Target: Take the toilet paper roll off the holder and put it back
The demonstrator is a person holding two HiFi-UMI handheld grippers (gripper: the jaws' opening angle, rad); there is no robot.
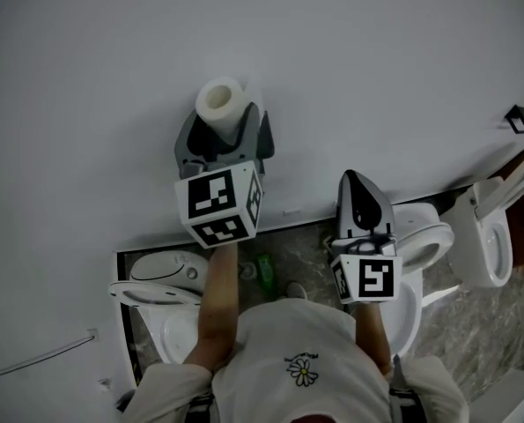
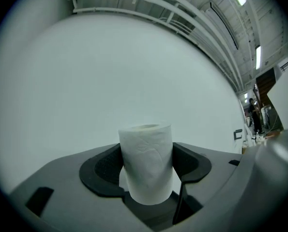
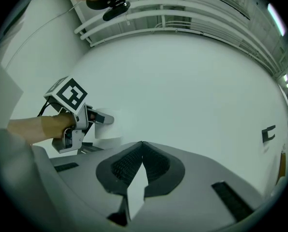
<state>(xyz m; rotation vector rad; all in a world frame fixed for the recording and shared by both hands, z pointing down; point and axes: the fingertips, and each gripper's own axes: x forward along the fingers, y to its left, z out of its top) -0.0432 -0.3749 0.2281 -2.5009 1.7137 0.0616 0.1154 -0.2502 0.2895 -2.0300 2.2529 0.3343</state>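
Toilet paper roll (image 1: 220,102), head view: it is clear of the white wall (image 1: 376,51), pinched in my left tongs (image 1: 224,129), hollow end facing up. I see no holder near it. My left forearm is stretched forward and the tongs point level at the wall. My right tongs (image 1: 357,181) hang lower and to the right, over a toilet (image 1: 424,236).

Left gripper view: the roll stands upright between the two dark pads, which press its sides low on the body, with the jaws set wide around it. I judge it very light, soft and easily dented, with only a card core to stiffen it. A gentle squeeze across the middle of the body should suit it better than a hard one, and the paper should not slip on the ribbed pads.

Right gripper view: my right jaws are pressed together to a point with nothing between them, tipped slightly upward. The left tongs and roll show at the far left.
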